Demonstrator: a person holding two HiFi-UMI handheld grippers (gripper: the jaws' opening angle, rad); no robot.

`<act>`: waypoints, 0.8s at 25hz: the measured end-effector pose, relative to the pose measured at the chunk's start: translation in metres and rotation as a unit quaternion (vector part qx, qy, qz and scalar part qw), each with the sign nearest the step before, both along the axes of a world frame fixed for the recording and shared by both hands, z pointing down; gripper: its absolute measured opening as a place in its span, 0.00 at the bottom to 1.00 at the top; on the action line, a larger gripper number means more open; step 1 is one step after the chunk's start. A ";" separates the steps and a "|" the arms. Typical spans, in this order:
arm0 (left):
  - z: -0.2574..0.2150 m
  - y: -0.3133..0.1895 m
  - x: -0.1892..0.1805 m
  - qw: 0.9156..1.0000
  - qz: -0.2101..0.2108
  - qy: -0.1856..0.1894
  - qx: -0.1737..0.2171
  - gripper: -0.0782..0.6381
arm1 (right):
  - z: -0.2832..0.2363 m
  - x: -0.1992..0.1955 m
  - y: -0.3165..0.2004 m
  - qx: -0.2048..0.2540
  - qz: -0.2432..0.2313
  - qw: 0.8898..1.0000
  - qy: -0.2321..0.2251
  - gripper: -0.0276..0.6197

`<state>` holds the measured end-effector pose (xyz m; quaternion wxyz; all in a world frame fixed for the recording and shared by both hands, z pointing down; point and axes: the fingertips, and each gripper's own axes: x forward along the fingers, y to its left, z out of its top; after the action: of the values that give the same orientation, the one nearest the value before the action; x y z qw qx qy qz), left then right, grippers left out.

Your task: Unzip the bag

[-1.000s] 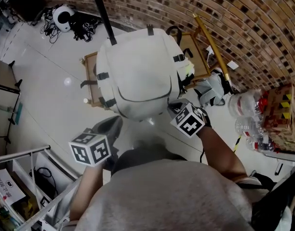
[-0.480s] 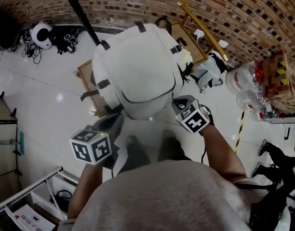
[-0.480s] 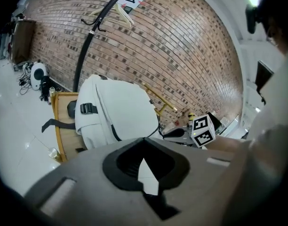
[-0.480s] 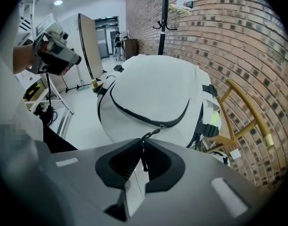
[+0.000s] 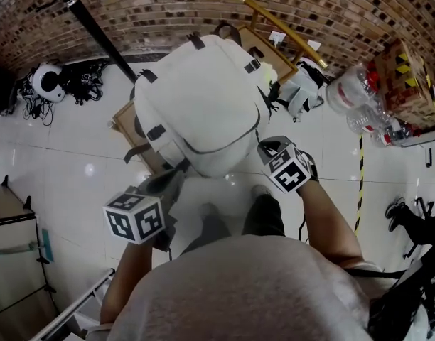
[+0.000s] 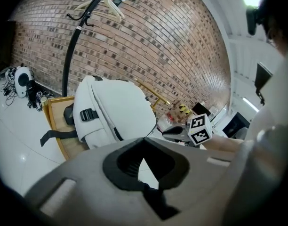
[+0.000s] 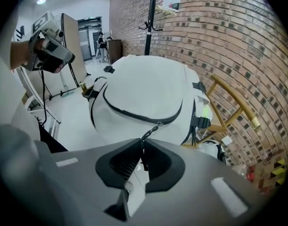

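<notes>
A white backpack lies on a wooden chair, its front pocket's dark zipper curving across it. My right gripper is shut on the black zipper pull at the bag's near lower edge; in the head view the right gripper sits at the bag's lower right. My left gripper has its jaw tips together with nothing between them, a little short of the backpack. In the head view the left gripper is just below the bag's lower left side.
A black coat stand rises at the back left before a brick wall. A small white bag and clear plastic bottles lie to the right. A white headset with cables lies on the tiled floor at the left.
The head view has swung, so the bag and chair appear turned and higher in the picture. Both grippers keep their places by the bag, the right one still on the pull.
</notes>
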<state>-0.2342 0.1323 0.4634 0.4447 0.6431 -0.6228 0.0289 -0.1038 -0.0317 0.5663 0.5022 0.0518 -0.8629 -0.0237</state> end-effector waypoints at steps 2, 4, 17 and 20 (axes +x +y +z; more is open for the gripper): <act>0.001 0.002 -0.001 1.000 0.009 0.001 0.002 0.11 | 0.003 0.001 0.006 0.000 0.008 1.000 -0.001 0.08; 0.003 0.004 -0.002 1.000 0.017 0.001 0.004 0.11 | 0.004 0.001 0.010 -0.001 0.020 1.000 -0.007 0.08; 0.007 0.018 -0.011 0.999 0.040 0.010 0.012 0.11 | -0.001 -0.018 0.056 -0.003 0.008 1.000 -0.008 0.08; 0.010 0.021 -0.015 0.999 0.039 0.011 0.013 0.11 | -0.002 -0.022 0.064 -0.004 0.001 1.000 -0.005 0.08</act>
<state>-0.2497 0.1535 0.4734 0.4418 0.6728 -0.5926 0.0305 -0.1254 0.0323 0.5642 0.4983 0.0503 -0.8653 -0.0194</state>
